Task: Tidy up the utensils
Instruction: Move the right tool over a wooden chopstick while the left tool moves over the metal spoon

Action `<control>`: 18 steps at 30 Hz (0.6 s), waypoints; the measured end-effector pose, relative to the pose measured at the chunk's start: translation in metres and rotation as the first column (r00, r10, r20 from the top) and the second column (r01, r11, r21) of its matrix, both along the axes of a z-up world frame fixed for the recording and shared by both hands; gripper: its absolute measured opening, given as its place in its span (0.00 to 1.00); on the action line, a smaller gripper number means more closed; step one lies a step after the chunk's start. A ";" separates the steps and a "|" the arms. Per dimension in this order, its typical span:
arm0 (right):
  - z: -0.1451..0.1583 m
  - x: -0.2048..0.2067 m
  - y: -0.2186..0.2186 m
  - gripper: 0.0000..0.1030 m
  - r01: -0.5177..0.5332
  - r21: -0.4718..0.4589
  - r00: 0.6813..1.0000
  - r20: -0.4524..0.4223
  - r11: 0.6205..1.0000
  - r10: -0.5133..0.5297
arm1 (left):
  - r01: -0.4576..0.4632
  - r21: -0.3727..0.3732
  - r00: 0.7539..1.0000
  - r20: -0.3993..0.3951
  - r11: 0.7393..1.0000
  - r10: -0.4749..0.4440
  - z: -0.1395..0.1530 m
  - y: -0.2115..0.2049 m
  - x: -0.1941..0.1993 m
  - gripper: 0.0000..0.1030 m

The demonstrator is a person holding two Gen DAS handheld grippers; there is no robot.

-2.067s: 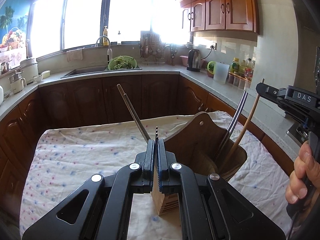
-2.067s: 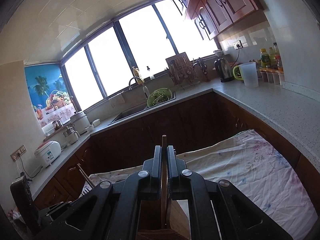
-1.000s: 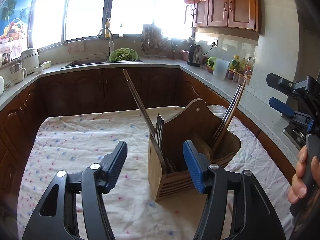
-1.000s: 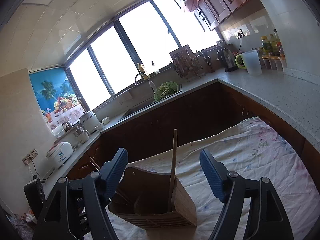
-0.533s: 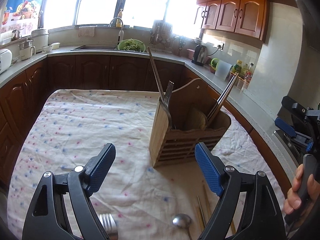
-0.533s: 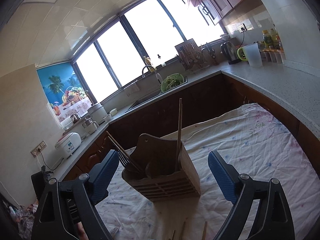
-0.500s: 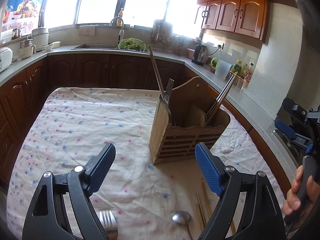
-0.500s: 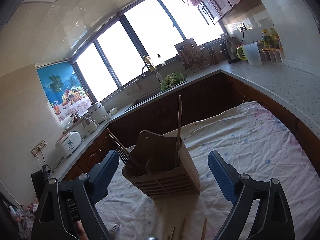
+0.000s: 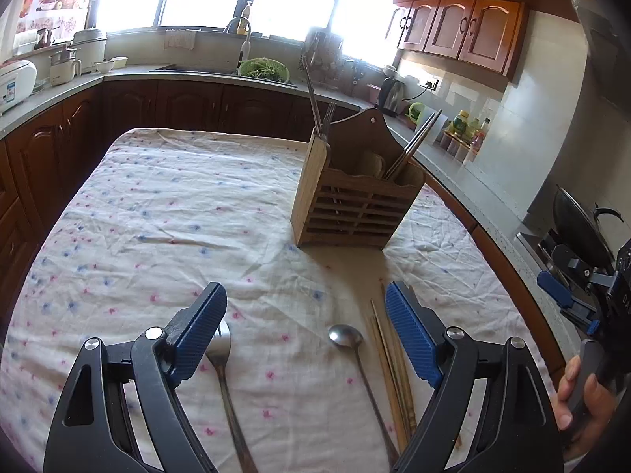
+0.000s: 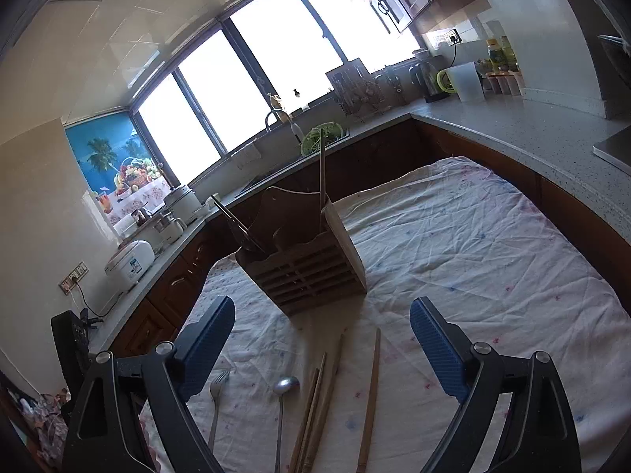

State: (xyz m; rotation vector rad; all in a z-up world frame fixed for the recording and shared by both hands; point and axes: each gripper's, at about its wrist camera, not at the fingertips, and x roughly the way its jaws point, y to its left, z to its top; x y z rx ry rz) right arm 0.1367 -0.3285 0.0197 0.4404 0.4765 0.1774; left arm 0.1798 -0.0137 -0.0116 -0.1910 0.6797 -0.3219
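windows [image 10: 252, 79]: wide, curved, glaring daylight | upper cabinets [image 9: 457, 27]: reddish wood | counter [image 10: 524, 130]: grey speckled, wraps the room over dark wooden doors | sink [image 9: 197, 69]: under the windows | bench [image 9: 165, 213]: covered by a floral cloth | wall [image 10: 35, 205]: cream tile

Only the letters "DA" show, white on the dark body of the right gripper [image 9: 621, 299]; nothing else reads

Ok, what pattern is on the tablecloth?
The tablecloth is white with small scattered blue and pink flowers, clearest in the left wrist view.
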 end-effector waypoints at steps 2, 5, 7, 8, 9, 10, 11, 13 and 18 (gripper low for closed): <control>-0.003 -0.011 0.000 0.89 0.010 -0.017 1.000 -0.005 1.000 -0.010 | 0.001 -0.008 1.000 -0.007 1.000 -0.001 -0.003 0.002 -0.008 0.83; -0.009 -0.025 0.004 0.89 0.024 -0.056 1.000 -0.015 0.998 -0.024 | 0.003 -0.018 1.000 -0.026 1.000 -0.003 -0.010 0.003 -0.020 0.83; -0.013 -0.033 0.008 0.89 0.028 -0.088 0.999 -0.023 0.996 -0.030 | 0.001 -0.020 0.999 -0.039 1.000 -0.002 -0.016 0.003 -0.025 0.83; -0.016 -0.036 0.011 0.89 0.027 -0.100 0.999 -0.030 0.995 -0.030 | 0.001 -0.022 0.999 -0.046 1.000 -0.002 -0.018 0.003 -0.029 0.83; -0.020 -0.041 0.013 0.89 0.025 -0.112 0.999 -0.034 0.993 -0.029 | 0.001 -0.024 0.999 -0.053 1.000 -0.003 -0.021 0.003 -0.031 0.83; -0.023 -0.044 0.015 0.89 0.025 -0.126 0.999 -0.037 0.992 -0.030 | 0.000 -0.025 0.998 -0.060 1.000 -0.001 -0.024 0.003 -0.033 0.83; -0.025 -0.047 0.017 0.89 0.025 -0.141 0.999 -0.041 0.990 -0.031 | -0.002 -0.025 0.998 -0.068 1.000 0.000 -0.027 0.003 -0.035 0.83; -0.031 -0.050 0.023 0.89 0.014 -0.169 0.999 -0.049 0.986 -0.023 | -0.002 -0.028 0.997 -0.083 1.000 -0.001 -0.033 0.002 -0.038 0.83; -0.046 -0.051 0.028 0.89 -0.014 -0.176 0.997 -0.082 0.984 0.000 | 0.004 -0.018 0.994 -0.110 1.000 -0.006 -0.042 -0.002 -0.041 0.83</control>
